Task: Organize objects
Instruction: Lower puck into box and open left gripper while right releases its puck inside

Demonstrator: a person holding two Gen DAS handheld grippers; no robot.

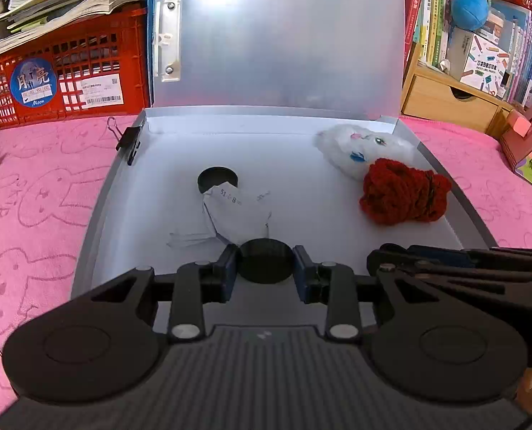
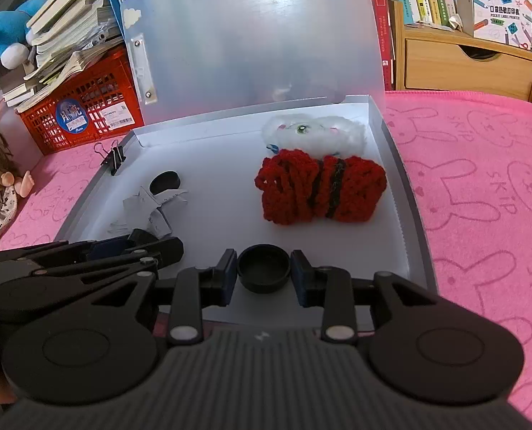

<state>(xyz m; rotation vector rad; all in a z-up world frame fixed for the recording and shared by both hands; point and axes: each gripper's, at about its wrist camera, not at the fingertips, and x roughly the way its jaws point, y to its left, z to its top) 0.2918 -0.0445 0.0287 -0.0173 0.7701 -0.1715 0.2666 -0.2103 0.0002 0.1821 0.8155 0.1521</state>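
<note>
Left gripper [image 1: 266, 268]: we clench a ridged black cap [image 1: 264, 261] low over the open grey box [image 1: 97, 193]
Right gripper [image 2: 264, 274]: we hold a black cup-shaped lid [image 2: 263, 268] between our pads, near the red crochet piece [image 2: 319, 188]

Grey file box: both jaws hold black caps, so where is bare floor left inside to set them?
Bare floor runs down the middle of the grey file box, between the folded paper scrap and red crocheted yarn bundle, and along the back wall. The right side is crowded by yarn and white plush toy.
</note>
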